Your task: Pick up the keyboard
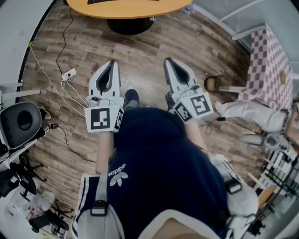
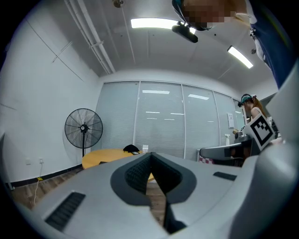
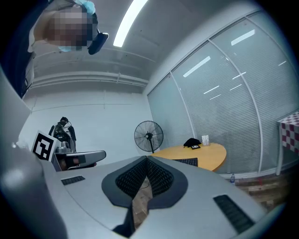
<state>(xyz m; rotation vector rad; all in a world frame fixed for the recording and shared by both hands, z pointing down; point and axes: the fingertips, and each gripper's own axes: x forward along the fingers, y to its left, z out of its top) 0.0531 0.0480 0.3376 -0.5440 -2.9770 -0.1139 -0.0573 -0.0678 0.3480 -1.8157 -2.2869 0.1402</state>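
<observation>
The black keyboard (image 3: 186,162) lies flat on the round yellow table (image 3: 211,154), seen a good way ahead in the right gripper view. In the head view the same table (image 1: 128,10) is at the top, with only a dark sliver at the frame edge. Both grippers are held out level over the wood floor, well short of the table. My left gripper (image 1: 111,64) is shut and holds nothing; its jaws (image 2: 150,157) meet at the tips. My right gripper (image 1: 169,61) is also shut and holds nothing (image 3: 146,159).
The table's black base (image 1: 128,25) stands ahead. A power strip (image 1: 68,74) with trailing cables lies on the floor at left, near an office chair (image 1: 21,121). A checkered table (image 1: 271,65) and a person's legs (image 1: 247,112) are at right. A standing fan (image 3: 148,136) is beside the table.
</observation>
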